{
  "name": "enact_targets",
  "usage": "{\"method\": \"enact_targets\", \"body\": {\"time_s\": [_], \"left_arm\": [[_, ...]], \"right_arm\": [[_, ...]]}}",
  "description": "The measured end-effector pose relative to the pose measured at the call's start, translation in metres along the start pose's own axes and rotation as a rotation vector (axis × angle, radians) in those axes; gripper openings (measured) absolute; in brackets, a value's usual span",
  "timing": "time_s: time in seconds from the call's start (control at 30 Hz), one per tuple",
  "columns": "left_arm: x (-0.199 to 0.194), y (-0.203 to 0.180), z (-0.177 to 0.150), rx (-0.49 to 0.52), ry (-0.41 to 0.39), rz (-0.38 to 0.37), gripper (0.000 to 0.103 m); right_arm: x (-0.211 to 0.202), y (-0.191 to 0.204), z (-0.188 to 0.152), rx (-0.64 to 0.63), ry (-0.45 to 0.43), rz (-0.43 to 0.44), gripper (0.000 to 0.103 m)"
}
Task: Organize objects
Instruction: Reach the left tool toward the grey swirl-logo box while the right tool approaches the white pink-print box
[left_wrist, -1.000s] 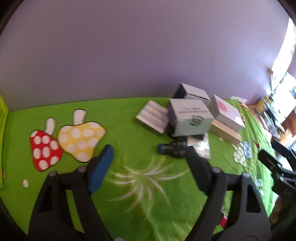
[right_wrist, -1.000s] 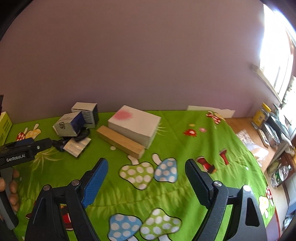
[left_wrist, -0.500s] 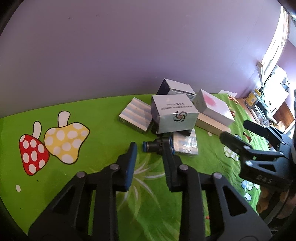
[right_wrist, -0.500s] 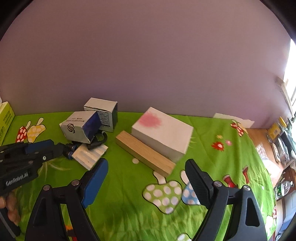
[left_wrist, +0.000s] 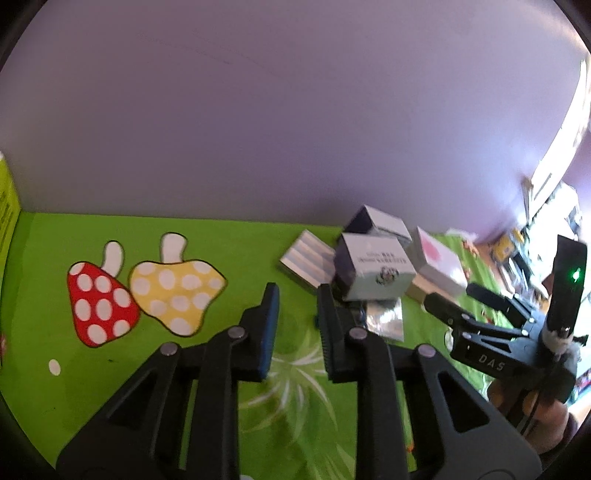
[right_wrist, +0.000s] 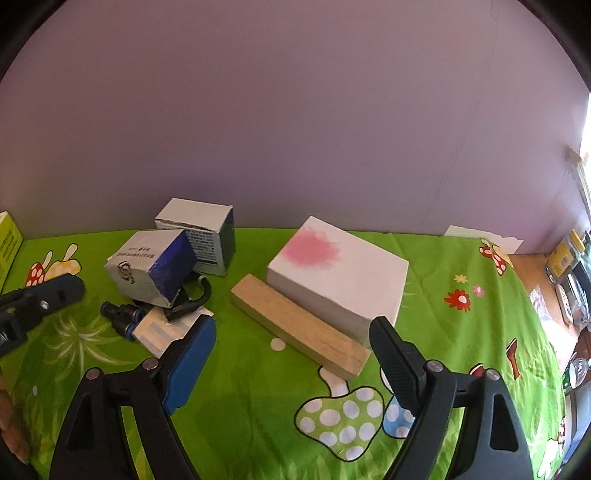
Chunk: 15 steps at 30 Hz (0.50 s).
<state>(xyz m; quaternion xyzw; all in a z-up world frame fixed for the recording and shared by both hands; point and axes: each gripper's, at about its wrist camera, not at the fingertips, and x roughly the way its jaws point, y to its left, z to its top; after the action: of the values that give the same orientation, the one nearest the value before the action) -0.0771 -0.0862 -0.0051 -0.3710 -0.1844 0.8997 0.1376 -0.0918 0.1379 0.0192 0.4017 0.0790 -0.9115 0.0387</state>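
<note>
A heap of small things lies on the green mushroom-print cloth (left_wrist: 229, 243). A tilted blue-and-white box (right_wrist: 147, 266) (left_wrist: 376, 273) leans in front of a second white box (right_wrist: 199, 236). Beside them are a striped flat pack (left_wrist: 308, 258), a silver packet (left_wrist: 384, 317) and a black fitting with blue rings (right_wrist: 120, 317). A pink-stained white box (right_wrist: 340, 273) stands behind a wooden block (right_wrist: 299, 328). My left gripper (left_wrist: 298, 291) is shut on nothing, just left of the fitting. My right gripper (right_wrist: 291, 325) is open, straddling the near end of the wooden block from above.
A purple wall closes off the back of the cloth. A yellow-green box (right_wrist: 7, 240) stands at the far left. Past the cloth's right edge is a cluttered wooden surface (right_wrist: 565, 266). A hand (left_wrist: 535, 406) holds the right gripper (left_wrist: 450, 295).
My left gripper's jaws went from wide apart to narrow, with nothing caught, and it shifted sideways by the heap. My right gripper came closer to the wooden block and the pink-stained box.
</note>
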Motion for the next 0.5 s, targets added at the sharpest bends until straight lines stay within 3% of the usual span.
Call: {"method": "enact_targets", "body": {"time_s": [0.03, 0.1, 0.33, 0.5], "left_arm": [[-0.002, 0.003, 0.0, -0.014, -0.01, 0.007, 0.039], [-0.007, 0.008, 0.0, -0.031, -0.032, 0.02, 0.066], [-0.016, 0.02, -0.002, -0.078, -0.065, 0.023, 0.074], [-0.031, 0.048, 0.006, -0.173, -0.1, 0.048, 0.074]], "right_arm": [[0.001, -0.001, 0.0, 0.005, -0.001, 0.001, 0.086], [0.003, -0.005, 0.001, 0.01, -0.002, -0.003, 0.086], [0.009, -0.02, 0.002, 0.019, 0.017, -0.04, 0.086], [-0.001, -0.039, 0.004, 0.082, 0.003, -0.005, 0.086]]}}
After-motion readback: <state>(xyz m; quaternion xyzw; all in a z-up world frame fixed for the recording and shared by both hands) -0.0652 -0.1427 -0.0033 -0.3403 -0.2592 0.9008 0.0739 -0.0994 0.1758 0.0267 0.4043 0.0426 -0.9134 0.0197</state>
